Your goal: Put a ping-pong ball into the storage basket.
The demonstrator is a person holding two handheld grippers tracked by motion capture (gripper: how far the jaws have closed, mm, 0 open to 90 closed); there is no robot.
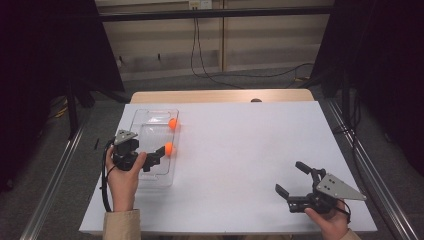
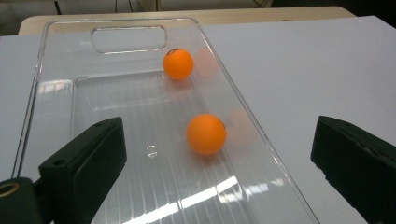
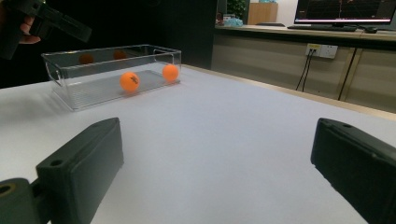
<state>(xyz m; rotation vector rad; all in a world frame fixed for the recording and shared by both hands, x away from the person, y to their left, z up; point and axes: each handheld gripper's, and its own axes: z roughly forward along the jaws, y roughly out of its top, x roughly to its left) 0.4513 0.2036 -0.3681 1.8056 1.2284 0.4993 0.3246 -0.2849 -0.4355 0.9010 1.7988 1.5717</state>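
Observation:
A clear plastic bin (image 1: 150, 112) lies on the left of the white table (image 1: 240, 150). Two orange balls rest inside it along its right wall: one (image 1: 172, 123) (image 2: 178, 64) near the far end, one (image 1: 169, 148) (image 2: 206, 134) nearer the middle. My left gripper (image 1: 156, 158) (image 2: 217, 156) hovers over the bin's near half, jaws wide open, and the nearer ball lies on the bin floor below the gap, untouched. My right gripper (image 1: 292, 178) (image 3: 215, 149) sits low over the table's front right, open, with nothing between its jaws. In the right gripper view both balls (image 3: 129, 80) (image 3: 170, 72) show through the bin wall (image 3: 93, 91).
The table's front edge runs just under both hands. A wooden strip (image 1: 220, 96) borders the far edge. Cables (image 1: 200, 60) hang down the wall behind. Metal rails (image 1: 50, 180) run along both sides of the table.

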